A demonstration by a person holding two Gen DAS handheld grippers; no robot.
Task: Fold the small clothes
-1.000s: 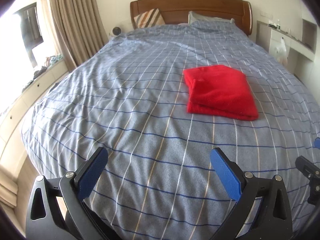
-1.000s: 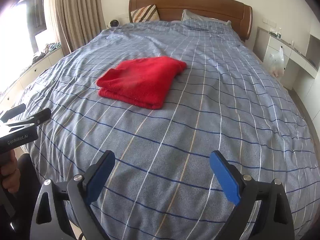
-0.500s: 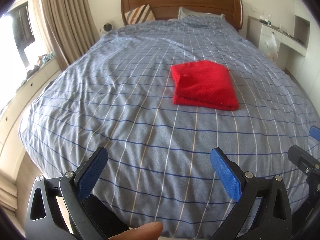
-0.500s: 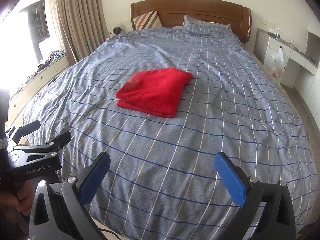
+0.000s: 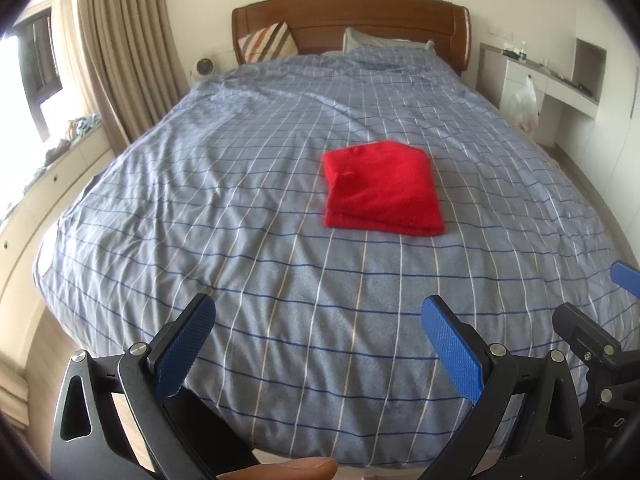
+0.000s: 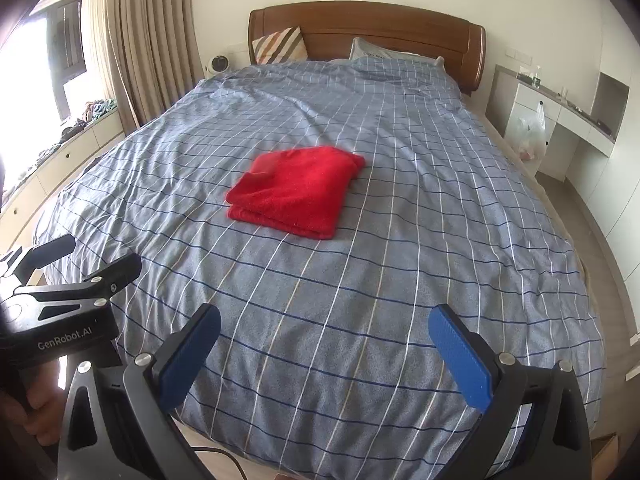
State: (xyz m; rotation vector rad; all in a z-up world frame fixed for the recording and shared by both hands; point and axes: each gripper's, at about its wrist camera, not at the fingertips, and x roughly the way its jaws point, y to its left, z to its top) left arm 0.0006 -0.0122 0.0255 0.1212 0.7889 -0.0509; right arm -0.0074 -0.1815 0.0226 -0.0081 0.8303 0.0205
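Observation:
A red garment [image 5: 382,188] lies folded into a neat rectangle on the blue checked bedspread [image 5: 240,208], near the bed's middle. In the right wrist view the same red garment [image 6: 298,190] sits left of centre. My left gripper [image 5: 318,312] is open, its blue pads wide apart, over the foot of the bed and well short of the garment. My right gripper [image 6: 326,320] is also open and empty, likewise back from the garment. Each gripper shows at the edge of the other's view: the right gripper [image 5: 592,336] and the left gripper [image 6: 60,284].
A wooden headboard [image 5: 352,20] with a striped cushion [image 5: 268,40] and a pillow [image 5: 384,40] stands at the far end. Beige curtains [image 5: 124,48] and a low cabinet [image 5: 48,176] run along the left. A white desk [image 5: 552,80] with a plastic bag stands at the right.
Both grippers have pulled back and risen from the bed, so the folded red garment looks farther away. The bed's foot edge and the floor now show.

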